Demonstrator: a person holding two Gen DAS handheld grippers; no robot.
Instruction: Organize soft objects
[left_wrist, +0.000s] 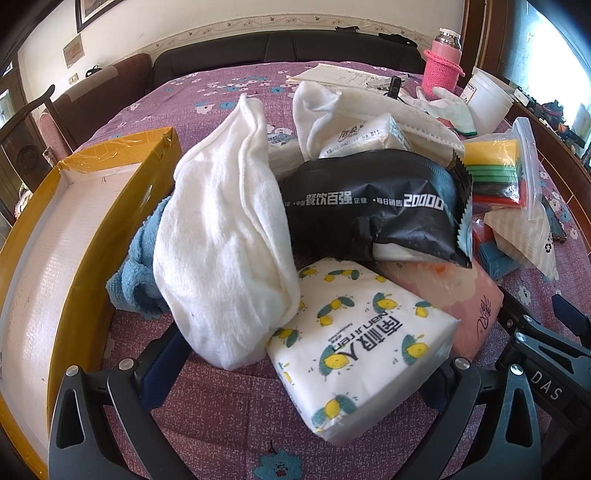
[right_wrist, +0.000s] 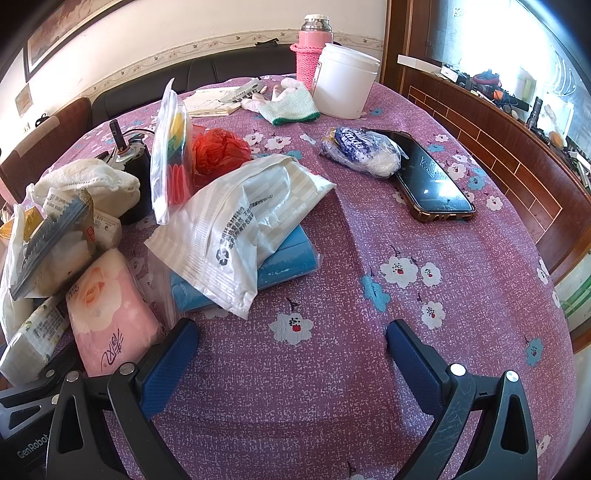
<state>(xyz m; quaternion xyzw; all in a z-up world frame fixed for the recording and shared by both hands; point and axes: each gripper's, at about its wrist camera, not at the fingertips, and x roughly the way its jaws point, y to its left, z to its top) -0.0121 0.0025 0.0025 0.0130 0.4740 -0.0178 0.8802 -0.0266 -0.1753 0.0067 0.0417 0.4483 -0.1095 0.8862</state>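
My left gripper (left_wrist: 306, 365) jaws apart around lemon tissue pack (left_wrist: 354, 354); right gripper (right_wrist: 291, 354) apart over bare purple tablecloth (right_wrist: 369, 229).

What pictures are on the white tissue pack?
Yellow lemons with teal leaves on the tissue pack, best in the left wrist view.

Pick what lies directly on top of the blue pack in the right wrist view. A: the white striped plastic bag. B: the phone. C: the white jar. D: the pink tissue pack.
A: the white striped bag is draped over the blue pack, while the phone and jar sit farther back and the pink tissue pack lies to its left.
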